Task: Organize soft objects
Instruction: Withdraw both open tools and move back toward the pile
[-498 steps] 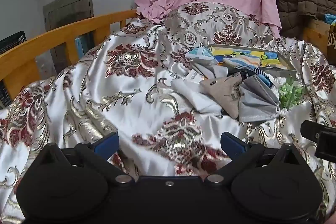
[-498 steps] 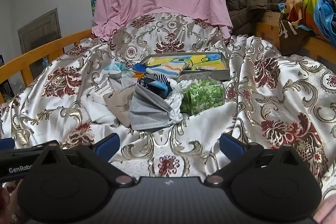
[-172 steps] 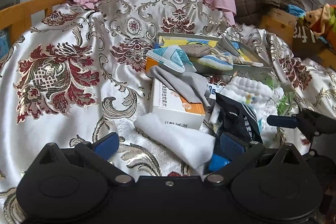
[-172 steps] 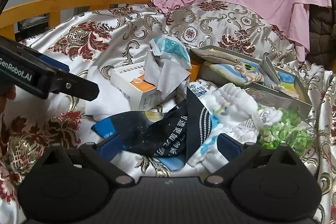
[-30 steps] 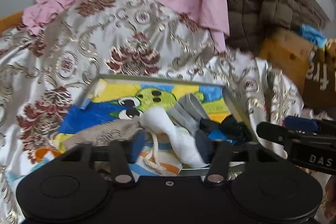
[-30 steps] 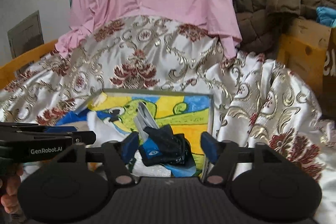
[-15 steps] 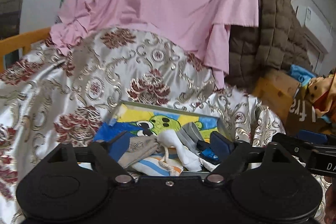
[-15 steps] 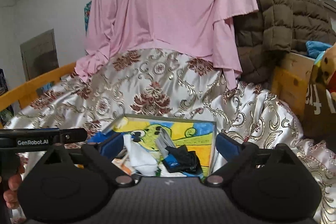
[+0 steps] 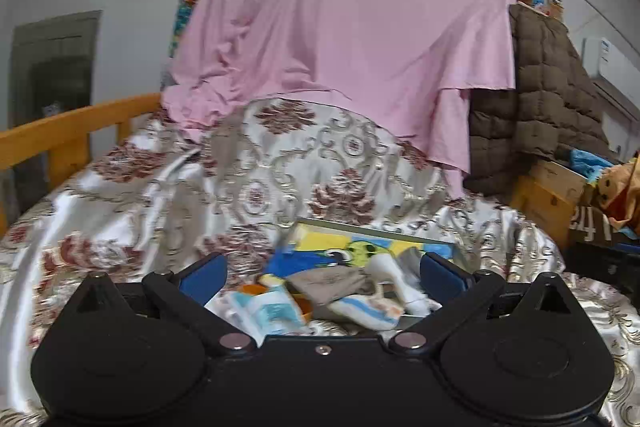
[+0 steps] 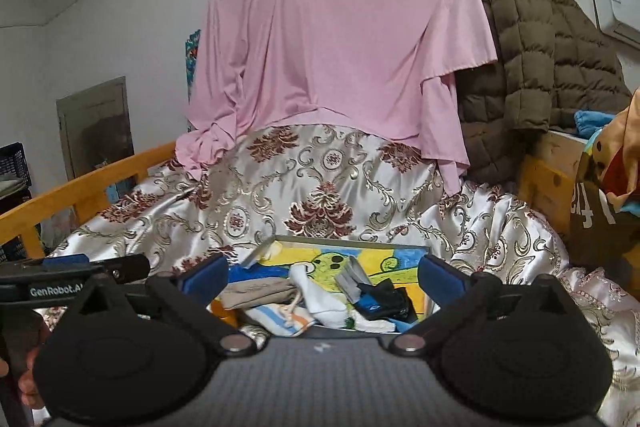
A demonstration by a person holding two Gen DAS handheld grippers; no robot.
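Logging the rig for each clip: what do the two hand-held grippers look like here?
Both match: the left hand-held gripper and right hand-held gripper have matte black bodies, two round lobes, silver pivot bolts and black fingers with blue pads. The left one's side reads "GenRobot.AI" in white.

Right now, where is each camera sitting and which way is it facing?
Left wrist: rides the left gripper, looking forward and slightly down at the cartoon-printed tray; its own open jaws show.
Right wrist: rides the right gripper, facing the same tray; its open jaws show, plus the left gripper and a hand at far left.
Shared: tray, pink cloth, patterned bedspread, brown quilted coat.
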